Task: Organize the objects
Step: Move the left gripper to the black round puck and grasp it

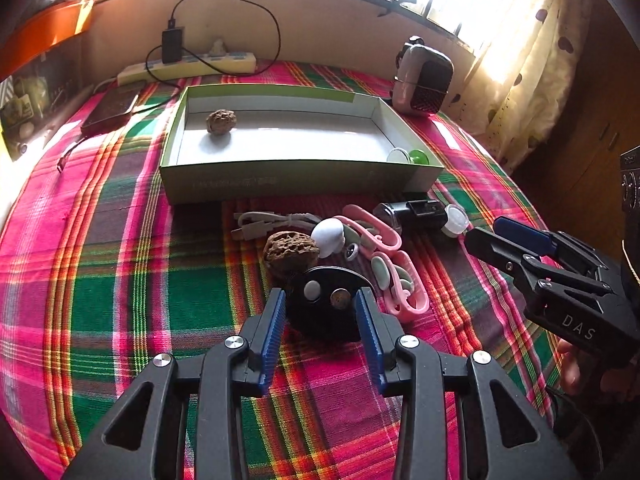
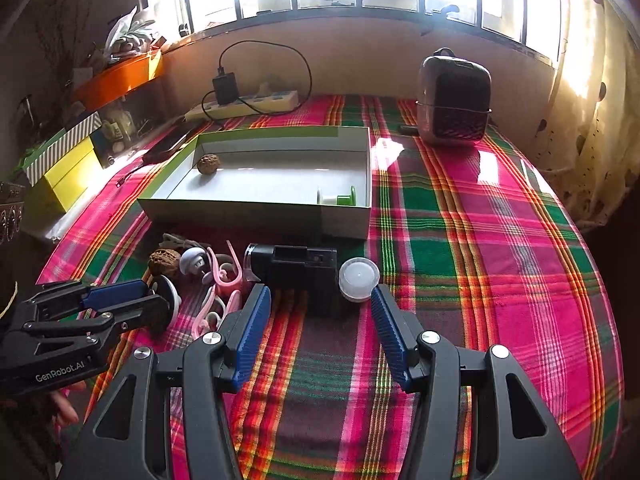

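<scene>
Two grippers are seen over a tabletop (image 2: 480,240) covered in a pink, green and orange plaid cloth. The left gripper (image 1: 320,308) is parked with its jaws spread wide around a black rounded gadget (image 1: 326,304) with two round buttons; the blue pads sit just beside it on either side and aren't seen pressing on it, so it's released. The right gripper (image 2: 320,308) is open too, nothing grasped, with a black boxy device (image 2: 298,270) and a small white round cap (image 2: 359,278) lying just past its tips.

The stuff to be sorted is piled near the front of an open shallow cardboard box (image 1: 224,184). In that pile a walnut (image 1: 290,250) is touching the black gadget's far side, with a white mushroom-shaped thing (image 1: 329,236) right next to it, pink ear-hook earphones (image 1: 394,276) to the right, and a bundled grey cable (image 1: 264,224) just behind.

Inside the box a second walnut (image 1: 221,121) is resting at the far left, and a green and clear suction cup (image 1: 410,157) is tucked in the near right corner.

Further back a power strip (image 2: 248,106) with a black charger plugged in is laid along the wall, and a small heater (image 2: 454,102) is standing at the far right.
</scene>
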The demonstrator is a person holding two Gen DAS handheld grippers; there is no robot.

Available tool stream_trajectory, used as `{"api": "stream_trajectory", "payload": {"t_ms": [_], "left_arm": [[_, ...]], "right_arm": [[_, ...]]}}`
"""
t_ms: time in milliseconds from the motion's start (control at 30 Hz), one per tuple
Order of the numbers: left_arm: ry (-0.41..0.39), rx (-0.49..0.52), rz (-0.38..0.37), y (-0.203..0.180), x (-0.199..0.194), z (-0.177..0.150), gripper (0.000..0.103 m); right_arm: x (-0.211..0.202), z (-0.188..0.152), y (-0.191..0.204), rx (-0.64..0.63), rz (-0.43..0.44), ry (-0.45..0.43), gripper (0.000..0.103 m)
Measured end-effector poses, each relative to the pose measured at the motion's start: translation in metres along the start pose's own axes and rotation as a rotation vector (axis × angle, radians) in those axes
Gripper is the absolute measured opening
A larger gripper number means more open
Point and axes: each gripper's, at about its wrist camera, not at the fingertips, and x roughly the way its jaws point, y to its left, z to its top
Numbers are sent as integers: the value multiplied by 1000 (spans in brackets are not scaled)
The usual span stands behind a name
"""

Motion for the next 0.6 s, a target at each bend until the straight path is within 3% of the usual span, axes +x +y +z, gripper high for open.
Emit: {"api": "stream_trajectory", "payload": {"t_ms": [600], "left_arm": [[8, -28, 1, 3, 9, 5, 35]], "right_arm": [[8, -5, 10, -27, 12, 33, 53]]}}
